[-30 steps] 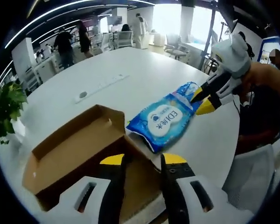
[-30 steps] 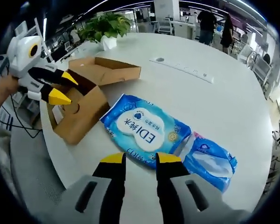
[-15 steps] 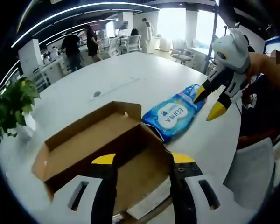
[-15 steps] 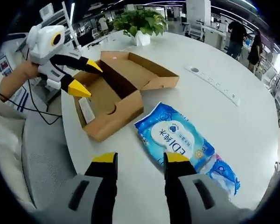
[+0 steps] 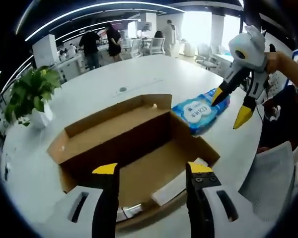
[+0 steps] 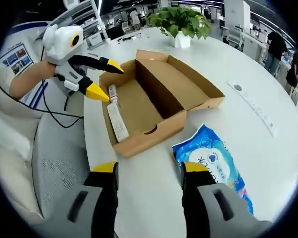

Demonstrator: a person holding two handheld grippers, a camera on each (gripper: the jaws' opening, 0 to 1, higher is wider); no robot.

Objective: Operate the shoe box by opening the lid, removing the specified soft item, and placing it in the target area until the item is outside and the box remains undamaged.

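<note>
Wipes pack (image 6: pixel 211 161) is already out on the worktop (image 6: pixel 154 173) beside the open shoe box (image 6: pixel 154 101), so both claws, left (image 5: pixel 151 169) and right (image 6: pixel 146 167), hang spread and empty.

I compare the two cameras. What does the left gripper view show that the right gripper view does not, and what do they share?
Left gripper view: the right gripper, fingers open, held by a hand, hovering beside the blue wipes packet.

Right gripper view: the left gripper, fingers open, held by a hand at the end of the box.

Both: the open brown cardboard shoe box, the packet lying outside it on the white table, and the green potted plant.
</note>
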